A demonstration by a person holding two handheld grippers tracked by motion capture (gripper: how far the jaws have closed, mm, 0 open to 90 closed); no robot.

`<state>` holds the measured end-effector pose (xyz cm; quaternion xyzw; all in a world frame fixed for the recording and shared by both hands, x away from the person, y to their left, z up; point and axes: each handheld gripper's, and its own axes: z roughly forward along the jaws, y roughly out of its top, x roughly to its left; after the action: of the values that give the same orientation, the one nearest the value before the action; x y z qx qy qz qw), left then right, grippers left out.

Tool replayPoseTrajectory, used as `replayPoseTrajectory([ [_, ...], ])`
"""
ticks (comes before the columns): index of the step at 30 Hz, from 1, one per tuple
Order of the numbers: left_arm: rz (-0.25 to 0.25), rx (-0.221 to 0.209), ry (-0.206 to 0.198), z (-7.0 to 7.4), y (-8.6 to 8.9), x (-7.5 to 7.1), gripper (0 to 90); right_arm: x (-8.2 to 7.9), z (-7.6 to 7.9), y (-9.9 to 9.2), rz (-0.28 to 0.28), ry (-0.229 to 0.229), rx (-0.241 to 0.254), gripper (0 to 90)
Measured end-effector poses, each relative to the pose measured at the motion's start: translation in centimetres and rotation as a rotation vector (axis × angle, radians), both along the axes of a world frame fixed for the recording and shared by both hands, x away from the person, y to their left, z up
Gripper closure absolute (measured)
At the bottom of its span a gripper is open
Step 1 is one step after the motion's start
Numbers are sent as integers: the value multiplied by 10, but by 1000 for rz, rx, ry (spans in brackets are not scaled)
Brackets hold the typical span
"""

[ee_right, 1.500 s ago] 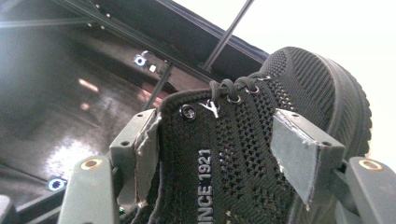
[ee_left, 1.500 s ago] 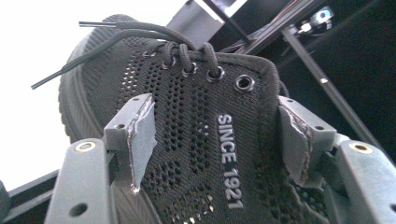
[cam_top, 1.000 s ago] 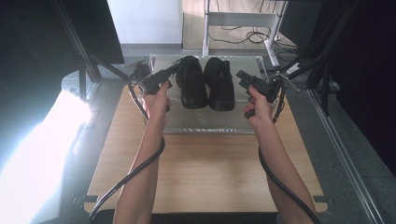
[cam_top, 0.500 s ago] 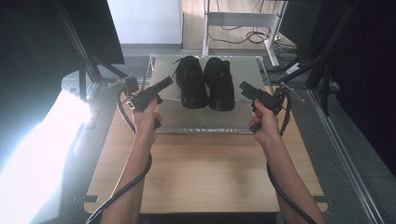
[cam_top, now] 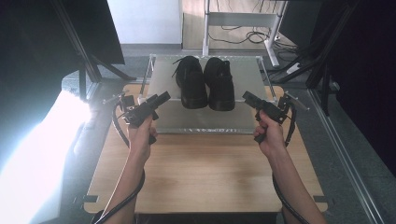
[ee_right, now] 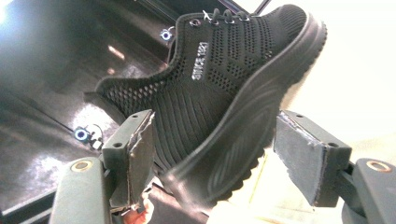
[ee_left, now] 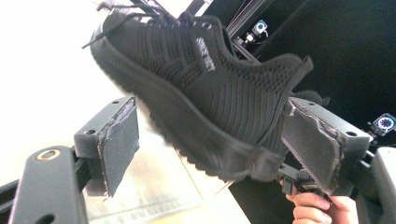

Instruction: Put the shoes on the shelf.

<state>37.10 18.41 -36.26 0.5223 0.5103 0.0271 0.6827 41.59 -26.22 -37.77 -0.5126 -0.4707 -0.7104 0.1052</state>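
Note:
Two black knit shoes, the left shoe (cam_top: 191, 81) and the right shoe (cam_top: 219, 84), stand side by side with their heels toward me on a grey metal tray (cam_top: 205, 122) at the far end of the wooden table. My left gripper (cam_top: 164, 97) hovers over the tray's near left part, a little short of the left shoe (ee_left: 210, 79). Its jaws (ee_left: 215, 140) have just been opening and hold nothing. My right gripper (cam_top: 246, 97) hangs near the tray's right side, apart from the right shoe (ee_right: 224, 79). Its jaws (ee_right: 222, 154) have also just been opening, with nothing between them.
The wooden tabletop (cam_top: 205, 172) stretches bare between my forearms. Black frame posts (cam_top: 79, 51) rise at the left and the right. Strong glare (cam_top: 32, 158) washes out the floor at the left. A white desk frame (cam_top: 243, 18) with cables stands behind the table.
Both hands have drawn back from the shoes' sides toward me and slightly outward. The jaws of both grippers stand a bit wider. The shoes have stayed in place on the tray.

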Motion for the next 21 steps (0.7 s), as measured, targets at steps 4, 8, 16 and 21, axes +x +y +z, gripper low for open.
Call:
replayPoseTrajectory([
  [4,4,33,8,-10,2,-8,168,-7,-5,-4,-12,-37,-56,286],
  [8,10,69,15,-21,3,-15,160,-16,-13,-6,-13,-48,-130,272],
  [16,23,149,13,-38,2,-29,144,-30,-33,-13,-22,-68,-257,243],
  [21,41,207,10,-46,5,-37,140,-40,-41,-20,-24,-83,-332,207],
])
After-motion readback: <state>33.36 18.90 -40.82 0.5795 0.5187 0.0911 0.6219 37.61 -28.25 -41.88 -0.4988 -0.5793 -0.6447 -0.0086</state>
